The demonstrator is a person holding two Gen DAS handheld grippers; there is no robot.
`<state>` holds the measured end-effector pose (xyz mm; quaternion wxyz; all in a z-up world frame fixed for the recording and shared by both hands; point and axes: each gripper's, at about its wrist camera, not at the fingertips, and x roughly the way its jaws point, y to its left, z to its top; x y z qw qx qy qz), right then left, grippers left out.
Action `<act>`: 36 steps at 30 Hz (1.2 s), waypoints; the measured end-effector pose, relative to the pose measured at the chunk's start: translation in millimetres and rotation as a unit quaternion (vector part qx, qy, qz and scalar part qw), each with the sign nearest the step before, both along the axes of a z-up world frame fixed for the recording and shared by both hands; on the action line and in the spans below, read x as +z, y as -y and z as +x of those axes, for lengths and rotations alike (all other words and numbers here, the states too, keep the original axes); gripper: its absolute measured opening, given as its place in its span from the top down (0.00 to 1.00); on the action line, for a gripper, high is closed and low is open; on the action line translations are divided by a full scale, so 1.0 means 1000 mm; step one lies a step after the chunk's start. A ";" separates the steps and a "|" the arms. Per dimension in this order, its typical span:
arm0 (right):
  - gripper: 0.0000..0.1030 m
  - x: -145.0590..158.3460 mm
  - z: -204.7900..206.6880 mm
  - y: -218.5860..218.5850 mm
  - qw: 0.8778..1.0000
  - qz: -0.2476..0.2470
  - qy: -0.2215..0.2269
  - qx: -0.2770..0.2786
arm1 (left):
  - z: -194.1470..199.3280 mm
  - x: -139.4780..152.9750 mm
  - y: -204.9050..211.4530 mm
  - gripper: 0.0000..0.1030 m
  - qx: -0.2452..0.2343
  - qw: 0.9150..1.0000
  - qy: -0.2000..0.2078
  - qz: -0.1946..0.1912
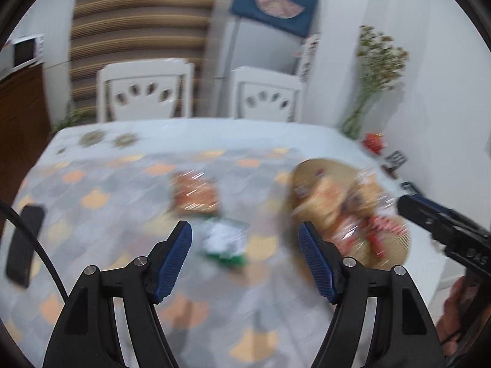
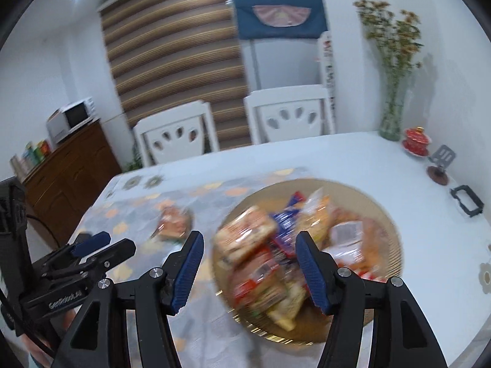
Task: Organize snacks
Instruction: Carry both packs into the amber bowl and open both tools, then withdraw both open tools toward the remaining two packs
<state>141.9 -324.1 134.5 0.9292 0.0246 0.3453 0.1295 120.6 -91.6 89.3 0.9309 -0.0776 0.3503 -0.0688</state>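
On the patterned cloth [image 1: 92, 184], left of centre, two packets lie loose: an orange packet [image 1: 196, 194] farther off and a green-white packet [image 1: 225, 242] nearer, just ahead of the released, empty left gripper [image 1: 245, 257]. At right, the round tray [image 2: 377, 211] already bears most snacks [image 2: 276, 251]; the right gripper [image 2: 248, 270] hovers over them, jaws apart, grasping nothing. By this evidence, the task is largely done, with two packets left.

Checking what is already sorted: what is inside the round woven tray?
The tray holds a heap of snack packets: orange, blue, red and clear wrappers, overlapping. The lower packets and most of the tray floor are covered; blur hides the labels.
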 end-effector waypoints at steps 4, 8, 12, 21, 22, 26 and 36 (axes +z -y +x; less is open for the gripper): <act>0.42 -0.028 -0.014 -0.034 0.999 -0.010 -0.015 0.044 | -0.016 -0.036 -0.040 0.31 0.046 0.998 -0.035 0.002; 0.41 -0.064 -0.021 -0.069 0.995 -0.018 -0.045 0.091 | -0.022 -0.074 -0.067 0.32 0.079 0.994 -0.075 0.005; 0.41 -0.094 -0.024 -0.097 0.991 -0.047 -0.046 0.117 | -0.021 -0.098 -0.081 0.32 0.091 0.991 -0.096 0.001; 0.41 -0.149 -0.012 -0.116 0.984 -0.117 -0.065 0.117 | -0.024 -0.113 -0.094 0.31 0.083 0.991 -0.096 -0.043; 0.41 -0.149 -0.011 -0.115 0.985 -0.114 -0.061 0.117 | -0.023 -0.113 -0.092 0.32 0.083 0.991 -0.096 -0.038; 0.26 -0.153 -0.010 -0.118 0.983 -0.123 -0.067 0.120 | -0.022 -0.113 -0.079 0.31 0.082 0.992 -0.098 0.008; 0.22 -0.159 -0.007 -0.121 0.981 -0.134 -0.087 0.114 | -0.021 -0.113 -0.069 0.31 0.080 0.990 -0.101 0.049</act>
